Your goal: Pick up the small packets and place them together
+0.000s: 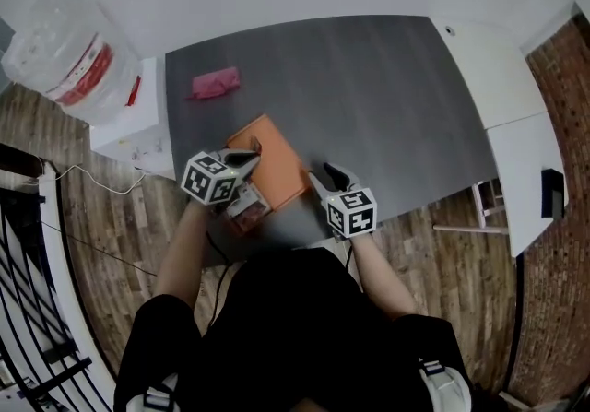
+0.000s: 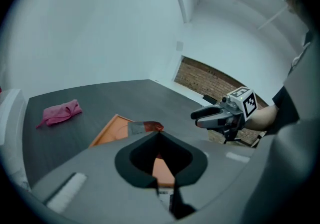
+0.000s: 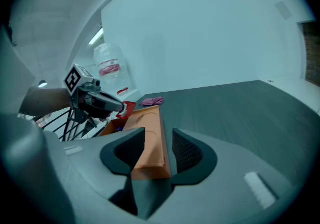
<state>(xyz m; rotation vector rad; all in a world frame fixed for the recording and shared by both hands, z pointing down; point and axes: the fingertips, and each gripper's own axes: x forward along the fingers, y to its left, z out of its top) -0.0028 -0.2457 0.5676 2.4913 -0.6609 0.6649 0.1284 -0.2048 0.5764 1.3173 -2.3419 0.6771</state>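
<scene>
The left gripper (image 1: 251, 158), jaws pressed together, pinches a small red-and-silver packet (image 2: 145, 127) at its tips, over the left part of the orange tray (image 1: 278, 166) near the lower edge of the dark table (image 1: 396, 97). The right gripper (image 1: 324, 179) has its jaws spread, with the tray's near corner showing between them. A pink cloth (image 1: 215, 84) lies at the table's upper left.

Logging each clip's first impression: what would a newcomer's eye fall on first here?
The orange tray near the front edge of the dark table stands out, with a gripper on either side of it. The left gripper is shut on a small red and silver packet at the tray's left side, and the right gripper is open by its near right corner. A pink cloth lies alone farther back on the left.
</scene>
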